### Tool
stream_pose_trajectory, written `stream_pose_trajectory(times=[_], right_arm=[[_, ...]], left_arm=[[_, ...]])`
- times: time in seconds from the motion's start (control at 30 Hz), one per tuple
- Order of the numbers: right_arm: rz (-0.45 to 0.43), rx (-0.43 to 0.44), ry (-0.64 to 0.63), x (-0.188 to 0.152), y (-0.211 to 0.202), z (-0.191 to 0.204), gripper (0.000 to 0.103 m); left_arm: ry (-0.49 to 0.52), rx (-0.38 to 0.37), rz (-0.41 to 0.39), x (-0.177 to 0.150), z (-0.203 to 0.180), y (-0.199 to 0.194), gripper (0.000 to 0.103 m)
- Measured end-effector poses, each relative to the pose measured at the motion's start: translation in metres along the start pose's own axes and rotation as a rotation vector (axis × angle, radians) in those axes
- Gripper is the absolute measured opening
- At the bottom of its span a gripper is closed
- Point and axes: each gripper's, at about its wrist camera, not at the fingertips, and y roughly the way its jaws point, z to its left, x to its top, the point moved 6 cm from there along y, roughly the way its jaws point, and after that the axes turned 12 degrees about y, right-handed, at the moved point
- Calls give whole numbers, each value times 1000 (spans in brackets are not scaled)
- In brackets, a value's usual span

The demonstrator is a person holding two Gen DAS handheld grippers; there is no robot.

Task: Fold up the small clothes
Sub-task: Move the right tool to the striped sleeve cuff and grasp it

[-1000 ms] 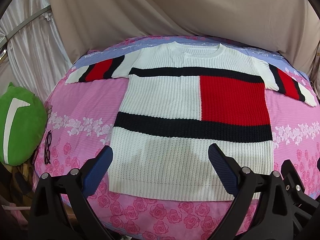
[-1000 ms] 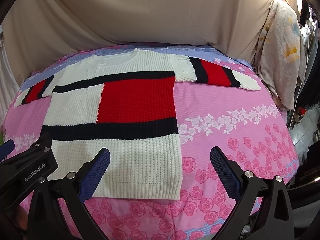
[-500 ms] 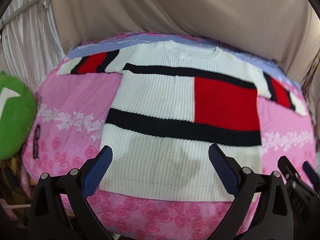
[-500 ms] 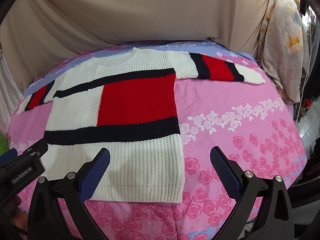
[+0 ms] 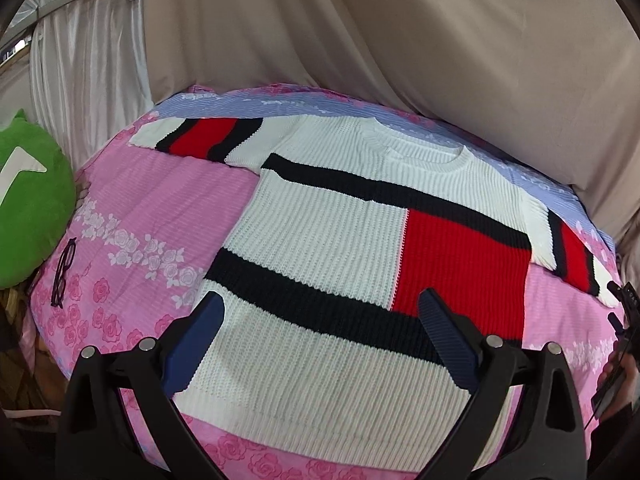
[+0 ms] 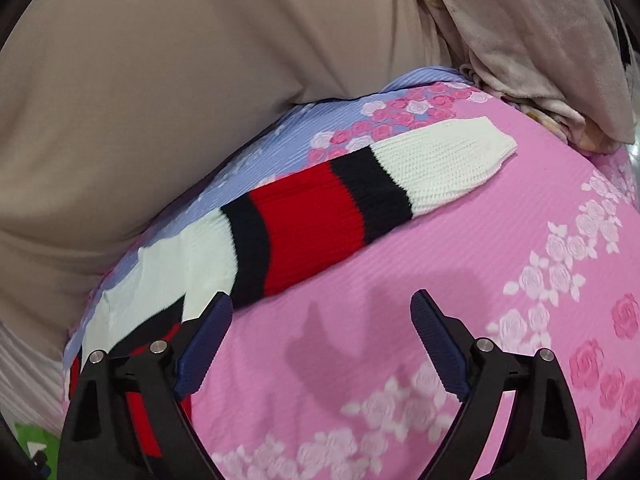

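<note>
A white knitted sweater with black bands and a red block lies flat, face up, on the pink floral bedsheet, both sleeves spread out. My left gripper hangs open above the sweater's lower hem, with nothing between its fingers. In the right wrist view the striped right sleeve stretches across the sheet. My right gripper hovers just in front of that sleeve, over bare sheet; its jaws are closing a little and still stand wide, nothing between them. Its left fingertip is near the sleeve's lower edge.
A green cushion sits at the bed's left edge, with dark-framed glasses lying on the sheet beside it. Beige cloth hangs behind the bed. A pale floral garment hangs at the far right. A hand with the right gripper shows at the edge.
My right gripper has swung far to the right and rolled, from over the sweater's body to just before the right sleeve. My left gripper shifted slightly and rolled, tilting its view.
</note>
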Motion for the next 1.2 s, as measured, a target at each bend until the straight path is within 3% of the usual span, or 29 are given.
stream_pose_trajectory(times=[0.2,0.3,0.43,0.5,0.53,0.57,0.67,0.77,0.87,0.93,1.0,1.07,1.1,1.13,1.17,1.2], right_arm=[[11,-6,74,40,61,-33,85],[23,10,90,46,79,-39,79],[28,39,124,48,92,-39,53],[23,55,127,52,95,-36,32],[24,69,118,55,95,-31,10],[22,87,113,57,93,-23,5],[-40,215,50,62,61,30,4],[-44,415,-144,42,17,135,2],[26,566,-419,-24,-16,250,2],[141,632,-501,-81,-14,300,2],[198,591,-541,-128,3,316,3],[202,484,-528,-148,21,301,17],[193,438,-495,-147,27,286,21],[166,360,-444,-139,32,260,33],[129,273,-413,-129,34,235,47],[59,135,-404,-112,36,202,53]], left_arm=[[11,32,23,0,-17,15,95],[32,42,30,-1,-25,19,95],[46,46,40,-1,-30,24,95],[50,47,37,0,-29,25,95],[52,49,34,1,-28,25,95],[53,50,30,2,-26,26,95],[46,48,25,4,-18,27,95],[29,37,18,7,-6,28,95],[2,32,9,10,9,28,95],[-23,24,12,11,22,28,95],[-47,19,13,11,35,29,95],[-57,4,21,10,46,31,95],[-52,6,22,9,50,33,95],[-40,8,24,8,54,34,95],[-33,9,25,7,56,36,95],[-30,9,27,6,58,38,95]])
